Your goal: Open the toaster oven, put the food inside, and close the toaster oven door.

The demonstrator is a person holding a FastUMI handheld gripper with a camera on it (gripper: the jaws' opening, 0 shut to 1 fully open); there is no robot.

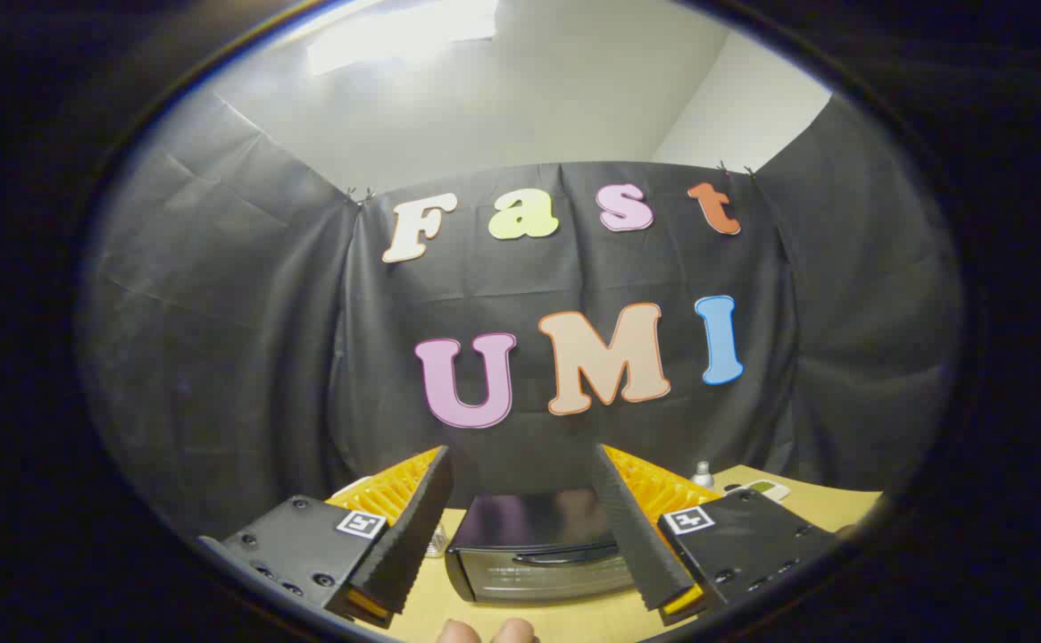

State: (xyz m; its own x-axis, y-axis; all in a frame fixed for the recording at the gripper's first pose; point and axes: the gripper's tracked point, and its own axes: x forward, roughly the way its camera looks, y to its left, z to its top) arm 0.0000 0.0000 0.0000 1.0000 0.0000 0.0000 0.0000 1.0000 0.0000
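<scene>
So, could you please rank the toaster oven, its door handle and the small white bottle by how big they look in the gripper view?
1. Toaster oven, seen between the open claw's fingers.
2. Door handle.
3. White bottle, though it stands farther back.

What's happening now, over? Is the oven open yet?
Gripper open, holding nothing, fingers either side of the view to the oven. Toaster oven beyond them on the table, door shut. Nothing between fingers and handle.
</scene>
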